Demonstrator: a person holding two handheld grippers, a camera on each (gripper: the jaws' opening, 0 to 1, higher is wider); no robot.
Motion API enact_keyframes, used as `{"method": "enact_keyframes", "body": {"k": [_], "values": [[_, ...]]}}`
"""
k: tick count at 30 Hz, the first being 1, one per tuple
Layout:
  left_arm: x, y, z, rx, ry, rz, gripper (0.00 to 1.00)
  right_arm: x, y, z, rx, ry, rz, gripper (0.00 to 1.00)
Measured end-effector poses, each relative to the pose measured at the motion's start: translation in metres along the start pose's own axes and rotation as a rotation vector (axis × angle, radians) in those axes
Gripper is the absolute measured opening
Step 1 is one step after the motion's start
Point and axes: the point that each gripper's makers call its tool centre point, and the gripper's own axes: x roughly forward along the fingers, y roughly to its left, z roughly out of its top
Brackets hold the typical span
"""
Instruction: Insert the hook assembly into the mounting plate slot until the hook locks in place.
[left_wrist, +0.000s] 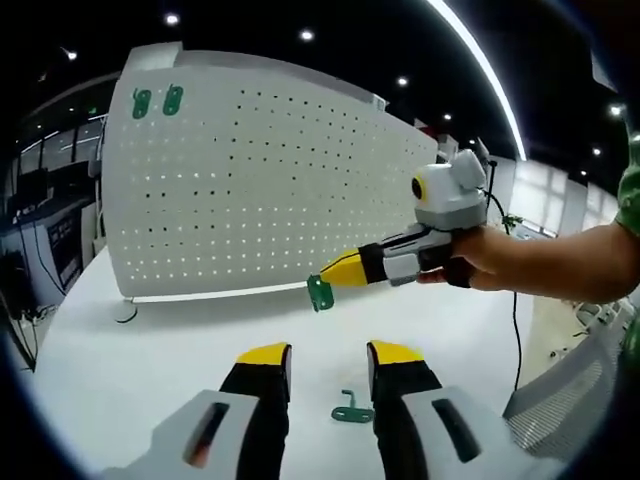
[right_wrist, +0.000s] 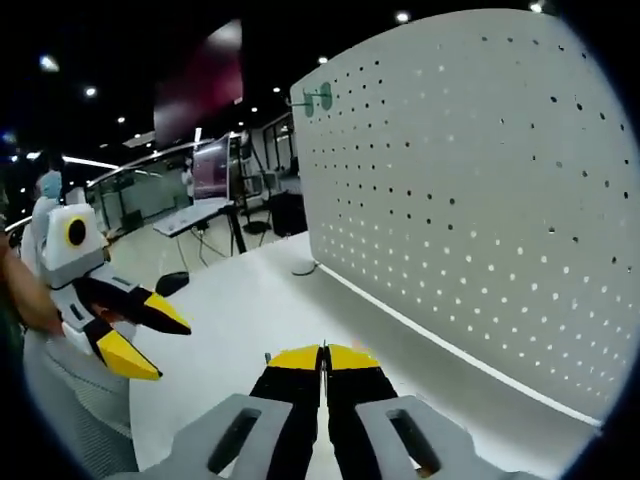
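Between the fingers, left gripper (left_wrist: 328, 355): jaws spread, empty; a loose green hook (left_wrist: 352, 411) lies on the white table (left_wrist: 130, 370) there.
Right gripper (right_wrist: 322, 356): jaws pinched together on a green hook (left_wrist: 320, 292), just short of the pegboard (left_wrist: 250, 180).
Far corner: two hooks (left_wrist: 157, 101) mounted.
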Motion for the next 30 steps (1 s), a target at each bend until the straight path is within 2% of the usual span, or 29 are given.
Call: {"method": "enact_keyframes", "body": {"k": [8, 17, 23, 30], "values": [[-0.011, 0.010, 0.020, 0.001, -0.051, 0.035, 0.31, -0.010, 0.026, 0.032, -0.016, -0.064, 0.034, 0.00], [-0.027, 0.008, 0.042, 0.032, -0.106, 0.049, 0.30, -0.020, 0.056, 0.060, -0.038, -0.118, 0.071, 0.00], [-0.036, 0.006, 0.059, 0.059, -0.145, 0.058, 0.29, -0.026, 0.076, 0.073, -0.042, -0.148, 0.094, 0.00], [-0.041, -0.001, 0.072, 0.080, -0.179, 0.054, 0.28, -0.033, 0.090, 0.080, -0.037, -0.167, 0.108, 0.00]]}}
